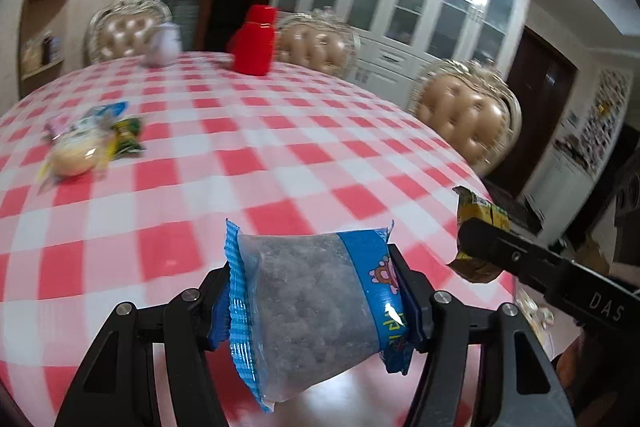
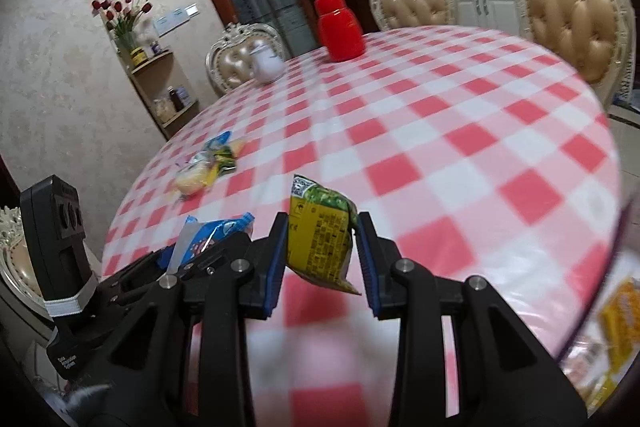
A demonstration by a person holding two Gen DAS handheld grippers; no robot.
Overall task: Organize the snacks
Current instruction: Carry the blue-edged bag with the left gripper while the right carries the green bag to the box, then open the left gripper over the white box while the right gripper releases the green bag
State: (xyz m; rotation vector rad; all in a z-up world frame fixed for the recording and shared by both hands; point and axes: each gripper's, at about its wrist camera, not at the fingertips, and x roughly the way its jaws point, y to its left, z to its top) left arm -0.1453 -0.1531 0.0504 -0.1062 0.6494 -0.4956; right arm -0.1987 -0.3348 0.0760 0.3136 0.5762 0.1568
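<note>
- The small pile of snacks [image 1: 94, 143] lies on the checked tablecloth [image 1: 280, 155], on the near-left side of the red jar [image 1: 255, 41] and well apart from it. That pile looks like the gathering spot, so both carried packets probably belong beside it.
- The left gripper [image 1: 316, 291] is clamped on the blue-and-clear packet [image 1: 316, 299], pads pressing both sealed ends, on the near side of the red jar and above the cloth. Keep it level — the packet is soft and could sag out.
- The right gripper [image 2: 322, 251] is closed tight on the yellow-green packet [image 2: 320, 235], which sticks up between the blue pads [image 2: 276, 267], again nearer than the red jar. Lower it until it touches the cloth before letting go — dropping could scatter the pile.
</note>
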